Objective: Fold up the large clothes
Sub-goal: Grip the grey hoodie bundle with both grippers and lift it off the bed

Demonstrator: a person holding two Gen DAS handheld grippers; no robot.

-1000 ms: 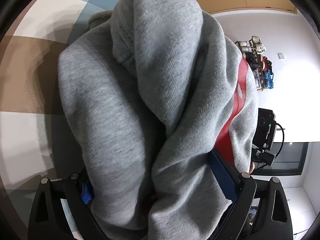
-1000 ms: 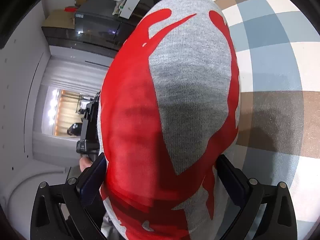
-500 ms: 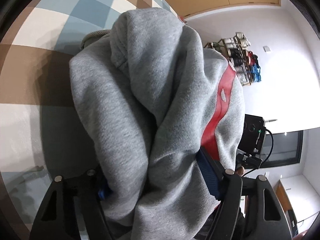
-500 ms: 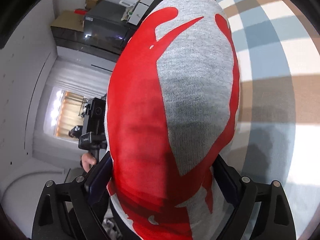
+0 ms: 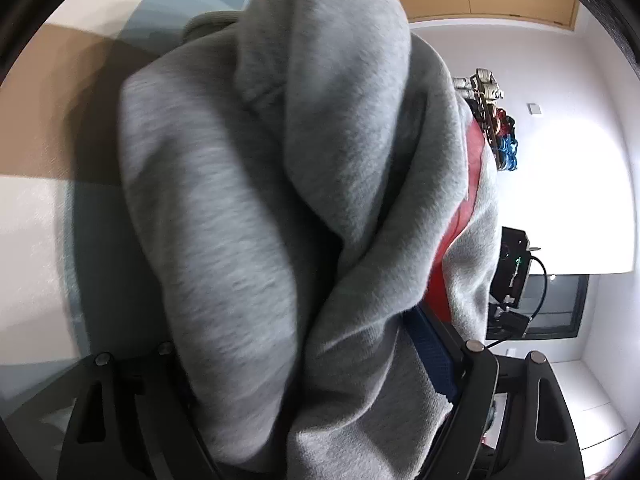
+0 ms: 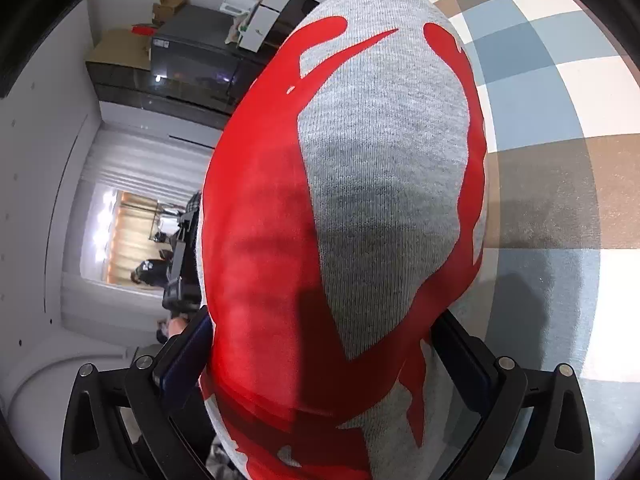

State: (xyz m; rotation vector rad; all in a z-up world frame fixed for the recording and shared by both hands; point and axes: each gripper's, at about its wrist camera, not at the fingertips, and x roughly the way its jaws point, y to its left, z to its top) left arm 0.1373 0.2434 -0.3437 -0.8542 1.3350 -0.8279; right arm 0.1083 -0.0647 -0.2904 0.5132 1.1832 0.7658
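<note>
Grey fleece fills both views: a bulky sweatshirt (image 5: 280, 216) is bunched between the two grippers and stands out ahead of each camera as a thick, rounded mass, held up off the floor. From the left wrist it shows soft, brushed knit with heavy rolled folds, a ribbed hem or cuff near the top, and a sliver of red print along its right edge. From the right wrist the same sweatshirt (image 6: 384, 184) shows its finer ribbed face, with a large glossy red graphic sweeping down the left side and curling round the top and right.

The left gripper (image 5: 320, 360) has the folds packed between its black fingers; a blue pad (image 5: 430, 354) on its right finger lies against the cloth, while the left pad is buried under fabric. Its jaws have just been opening somewhat, with the cloth still filling the gap between them, so they pinch the bundle wide. The right gripper (image 6: 320, 352) stands at its widest, its dark pads (image 6: 188, 356) set against either side of the printed bundle, clamping it.

Below and beside the garment lies a checked floor mat (image 6: 560, 92) in pale blue, brown and cream squares, with a soft matte pile. Farther off in the right view are a dark glass-fronted cabinet (image 6: 188, 72) and cardboard boxes (image 6: 120, 46); in the left view, a white wall (image 5: 560, 160) and a rack of small coloured things (image 5: 496, 120).
</note>
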